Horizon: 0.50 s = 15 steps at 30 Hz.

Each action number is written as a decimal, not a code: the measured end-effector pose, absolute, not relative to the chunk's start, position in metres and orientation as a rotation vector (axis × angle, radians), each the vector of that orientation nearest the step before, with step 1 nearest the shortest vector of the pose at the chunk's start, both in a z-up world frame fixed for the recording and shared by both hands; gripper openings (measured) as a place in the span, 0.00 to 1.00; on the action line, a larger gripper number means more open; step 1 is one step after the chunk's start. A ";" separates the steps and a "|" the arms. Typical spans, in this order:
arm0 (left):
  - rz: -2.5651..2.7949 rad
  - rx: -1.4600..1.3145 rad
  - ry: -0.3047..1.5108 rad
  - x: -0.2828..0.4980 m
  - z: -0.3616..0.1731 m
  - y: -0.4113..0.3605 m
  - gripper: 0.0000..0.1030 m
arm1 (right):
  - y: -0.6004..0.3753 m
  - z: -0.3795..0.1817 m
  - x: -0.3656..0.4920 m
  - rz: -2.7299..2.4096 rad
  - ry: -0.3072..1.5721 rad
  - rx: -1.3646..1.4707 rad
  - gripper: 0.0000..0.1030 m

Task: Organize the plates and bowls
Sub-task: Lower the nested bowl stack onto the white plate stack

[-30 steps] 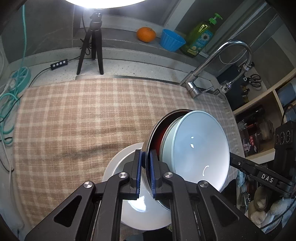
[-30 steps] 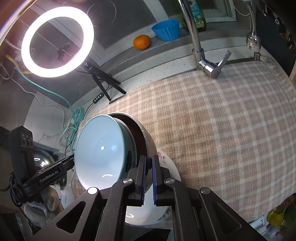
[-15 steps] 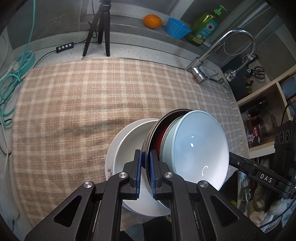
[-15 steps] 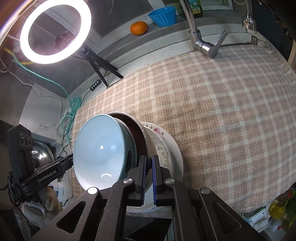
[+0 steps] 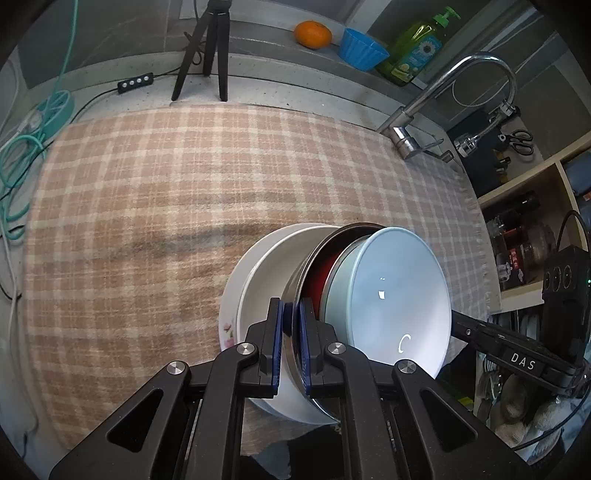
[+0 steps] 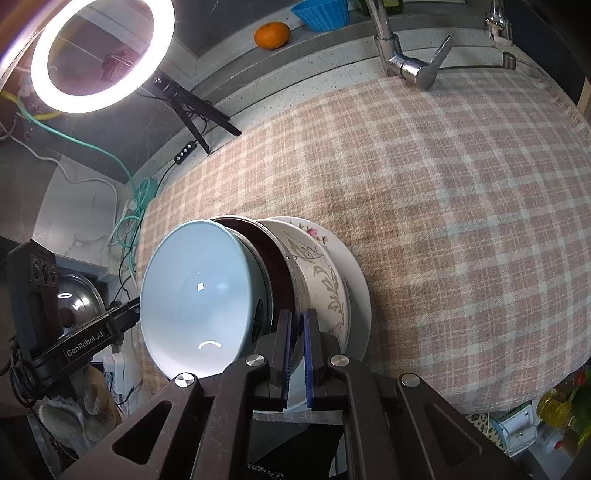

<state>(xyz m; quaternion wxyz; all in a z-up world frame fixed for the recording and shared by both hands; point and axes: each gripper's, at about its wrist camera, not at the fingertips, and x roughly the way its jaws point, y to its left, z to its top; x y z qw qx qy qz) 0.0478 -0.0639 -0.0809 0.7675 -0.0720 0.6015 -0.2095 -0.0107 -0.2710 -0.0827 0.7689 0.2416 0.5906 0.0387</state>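
Note:
A steel bowl (image 5: 314, 258) with a dark red inside carries a light blue bowl (image 5: 399, 295) nested in it. My left gripper (image 5: 291, 332) is shut on the steel bowl's rim. My right gripper (image 6: 295, 343) is shut on the opposite rim of the steel bowl (image 6: 291, 273), beside the blue bowl (image 6: 195, 291). The pair hangs tilted directly over a white flower-patterned bowl (image 6: 325, 280) that sits on a white plate (image 6: 360, 295). I cannot tell whether the steel bowl touches the patterned bowl (image 5: 266, 266).
A beige checked cloth (image 5: 166, 192) covers the counter. At the back are a tripod (image 5: 207, 48) with a ring light (image 6: 99, 55), an orange (image 5: 312, 33), a blue cup (image 5: 362, 50), a soap bottle (image 5: 417, 48) and a faucet (image 5: 443, 103). Cables (image 5: 22, 147) lie at the left and shelves (image 5: 528, 206) at the right.
Both grippers have come down and forward with the two nested bowls. The white bowl and plate beneath now show much more, close under the steel bowl.

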 end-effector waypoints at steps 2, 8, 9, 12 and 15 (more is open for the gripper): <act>-0.454 -0.151 1.307 0.048 -0.082 -0.064 0.07 | -0.271 -0.083 -0.011 0.086 1.282 0.527 0.06; -0.449 -0.140 1.304 0.048 -0.084 -0.064 0.07 | -0.270 -0.082 -0.010 0.090 1.274 0.513 0.06; -0.449 -0.138 1.304 0.048 -0.084 -0.065 0.07 | -0.270 -0.082 -0.010 0.092 1.273 0.513 0.06; -0.451 -0.135 1.306 0.048 -0.085 -0.064 0.07 | -0.269 -0.082 -0.009 0.095 1.272 0.508 0.06; -0.453 -0.134 1.301 0.048 -0.085 -0.064 0.07 | -0.268 -0.081 -0.009 0.097 1.268 0.495 0.06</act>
